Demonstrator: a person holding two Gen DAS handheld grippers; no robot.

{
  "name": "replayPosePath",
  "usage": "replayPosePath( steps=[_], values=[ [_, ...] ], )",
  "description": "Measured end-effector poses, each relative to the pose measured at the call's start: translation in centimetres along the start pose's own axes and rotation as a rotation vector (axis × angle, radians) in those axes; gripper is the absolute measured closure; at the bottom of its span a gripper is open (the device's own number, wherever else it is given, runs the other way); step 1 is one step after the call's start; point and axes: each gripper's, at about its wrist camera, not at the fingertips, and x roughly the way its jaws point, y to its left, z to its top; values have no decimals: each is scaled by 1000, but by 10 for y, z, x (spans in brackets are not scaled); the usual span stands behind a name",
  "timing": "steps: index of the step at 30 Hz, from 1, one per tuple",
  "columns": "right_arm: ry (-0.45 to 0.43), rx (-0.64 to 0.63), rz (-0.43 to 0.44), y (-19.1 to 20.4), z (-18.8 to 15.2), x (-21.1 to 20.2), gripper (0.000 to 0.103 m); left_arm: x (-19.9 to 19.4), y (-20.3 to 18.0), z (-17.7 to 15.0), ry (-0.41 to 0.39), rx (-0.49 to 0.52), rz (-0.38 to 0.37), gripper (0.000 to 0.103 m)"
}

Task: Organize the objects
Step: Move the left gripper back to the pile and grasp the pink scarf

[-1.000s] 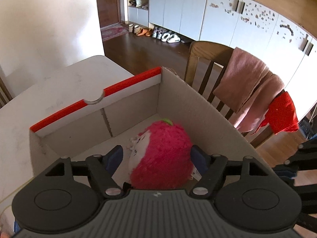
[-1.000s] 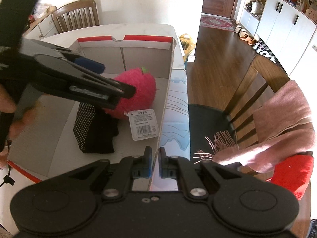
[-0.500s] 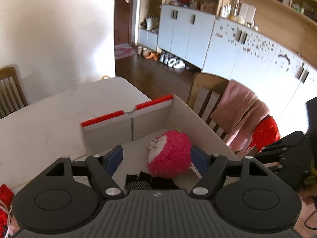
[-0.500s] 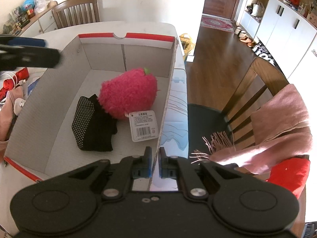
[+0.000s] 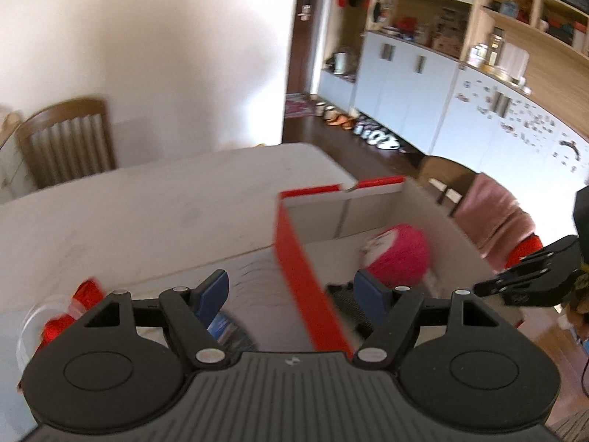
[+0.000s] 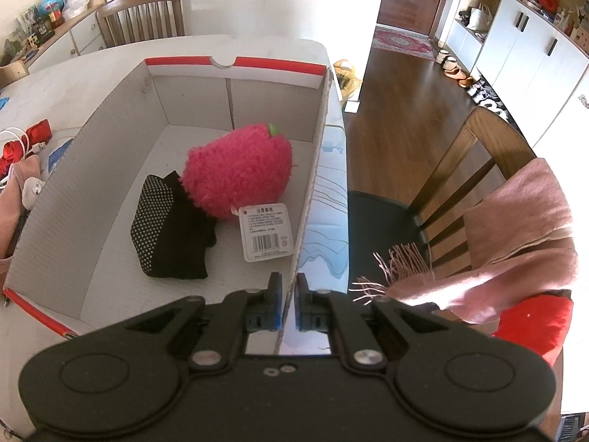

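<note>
Right wrist view: right gripper (image 6: 289,304) clenched on white cardboard box (image 6: 92,169) wall; fluffy pink strawberry plush (image 6: 239,173), black dotted sock (image 6: 165,228) inside. Left gripper (image 5: 291,291) released, empty.

Between your right fingers (image 6: 274,291) sits the matt corrugated cardboard wall of the box (image 6: 313,184), and ahead of them to the left lie a fuzzy pink plush toy (image 6: 235,173), its glossy paper tag (image 6: 265,232) and black dotted knit cloth (image 6: 165,228).
</note>
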Motion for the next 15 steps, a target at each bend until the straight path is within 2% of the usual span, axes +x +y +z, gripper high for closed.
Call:
replayPosePath(
  steps=[4, 11, 15],
  values=[
    [6, -1, -4, 1, -1, 0, 98, -5, 26, -20, 17, -49, 54, 23],
    [14, 4, -9, 2, -1, 2, 98, -4, 61, -55, 70, -133, 159, 20],
    [19, 2, -10, 2, -2, 3, 98, -3, 75, -80, 114, -182, 187, 18]
  ],
)
